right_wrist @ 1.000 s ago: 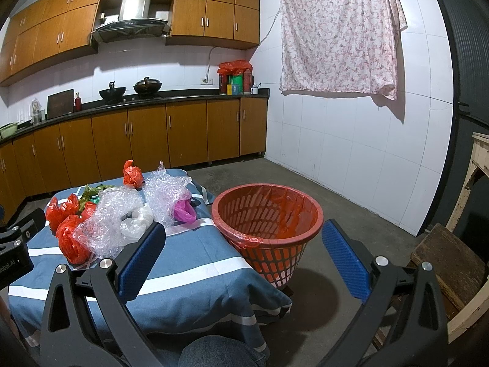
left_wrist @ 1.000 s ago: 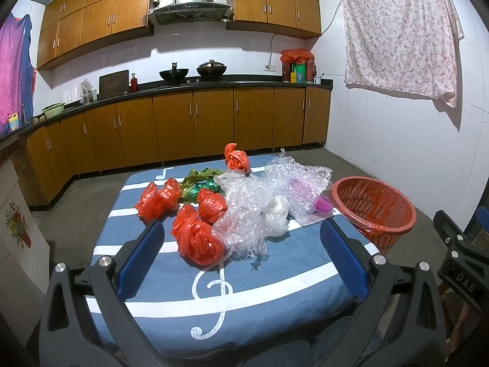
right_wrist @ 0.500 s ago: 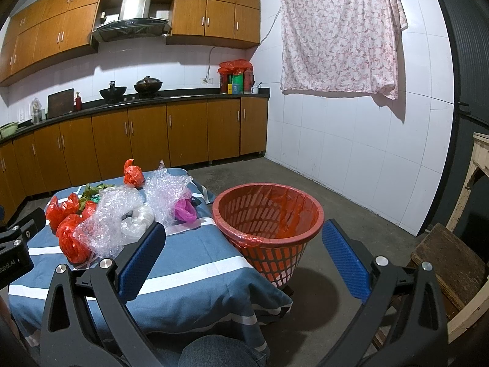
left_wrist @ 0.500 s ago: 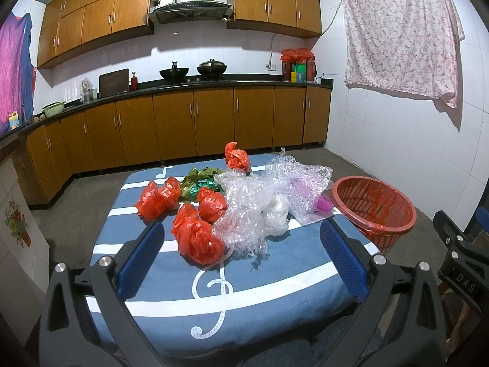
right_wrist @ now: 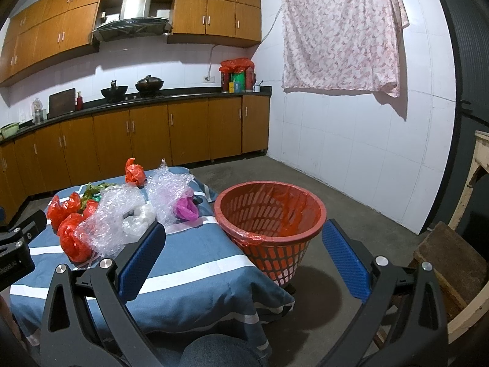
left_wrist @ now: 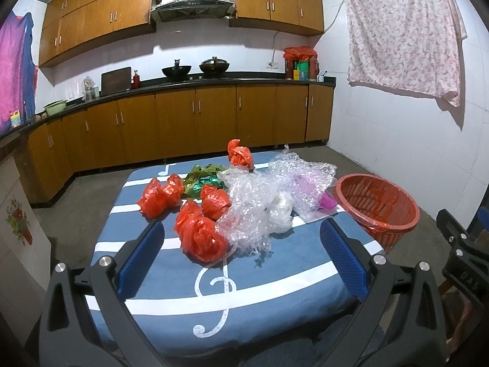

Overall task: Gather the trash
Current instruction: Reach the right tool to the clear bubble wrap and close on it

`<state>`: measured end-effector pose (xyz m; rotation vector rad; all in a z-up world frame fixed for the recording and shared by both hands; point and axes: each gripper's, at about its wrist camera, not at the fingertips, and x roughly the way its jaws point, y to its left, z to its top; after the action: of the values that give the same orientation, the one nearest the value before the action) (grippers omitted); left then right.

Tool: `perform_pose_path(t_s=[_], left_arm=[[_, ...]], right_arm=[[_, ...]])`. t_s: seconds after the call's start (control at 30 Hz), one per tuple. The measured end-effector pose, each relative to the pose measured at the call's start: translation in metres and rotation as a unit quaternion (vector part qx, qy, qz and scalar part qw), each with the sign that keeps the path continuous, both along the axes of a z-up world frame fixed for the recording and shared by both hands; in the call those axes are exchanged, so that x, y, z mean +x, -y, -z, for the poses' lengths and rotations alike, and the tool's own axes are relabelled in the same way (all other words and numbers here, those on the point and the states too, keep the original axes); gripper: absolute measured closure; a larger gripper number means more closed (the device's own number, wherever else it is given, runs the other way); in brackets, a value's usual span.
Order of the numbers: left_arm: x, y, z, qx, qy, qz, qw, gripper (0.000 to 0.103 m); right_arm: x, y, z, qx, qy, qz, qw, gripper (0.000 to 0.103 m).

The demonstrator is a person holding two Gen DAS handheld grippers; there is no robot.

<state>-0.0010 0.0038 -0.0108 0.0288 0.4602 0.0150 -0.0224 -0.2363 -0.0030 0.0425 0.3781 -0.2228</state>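
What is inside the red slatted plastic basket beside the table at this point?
The red slatted plastic basket holds a red plastic liner bag, folded over its rim. No trash shows on the visible inner wall; the near rim hides the basket's bottom, so that part cannot be checked.

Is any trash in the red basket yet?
No: in the right wrist view the red basket holds only its red liner, and the crumpled bags and bubble wrap lie on the table.
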Motion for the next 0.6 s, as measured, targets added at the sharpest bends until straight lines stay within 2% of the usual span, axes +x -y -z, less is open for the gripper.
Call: perform_pose_path(t_s=[0.1, 0.37, 0.6], left_arm=[[0.005, -0.004, 0.007, 0.0, -0.007, -0.01, 0.9999, 0.004], [0.014, -0.052, 0.026, -0.008, -0.038, -0.075, 0.9964, 0.004], [0.04, -0.086, 0.035, -0.027, -0.046, -0.11, 0.9925, 0.004]], right_arm=[[0.004, 0.001, 0.002, 0.009, -0.005, -0.005, 1.0, 0.002], [0.024, 0.004, 0.011, 0.032, -0.02, -0.023, 0.999, 0.002], [0.07, -0.007, 0.008, 0.031, -0.018, -0.049, 0.998, 0.003]])
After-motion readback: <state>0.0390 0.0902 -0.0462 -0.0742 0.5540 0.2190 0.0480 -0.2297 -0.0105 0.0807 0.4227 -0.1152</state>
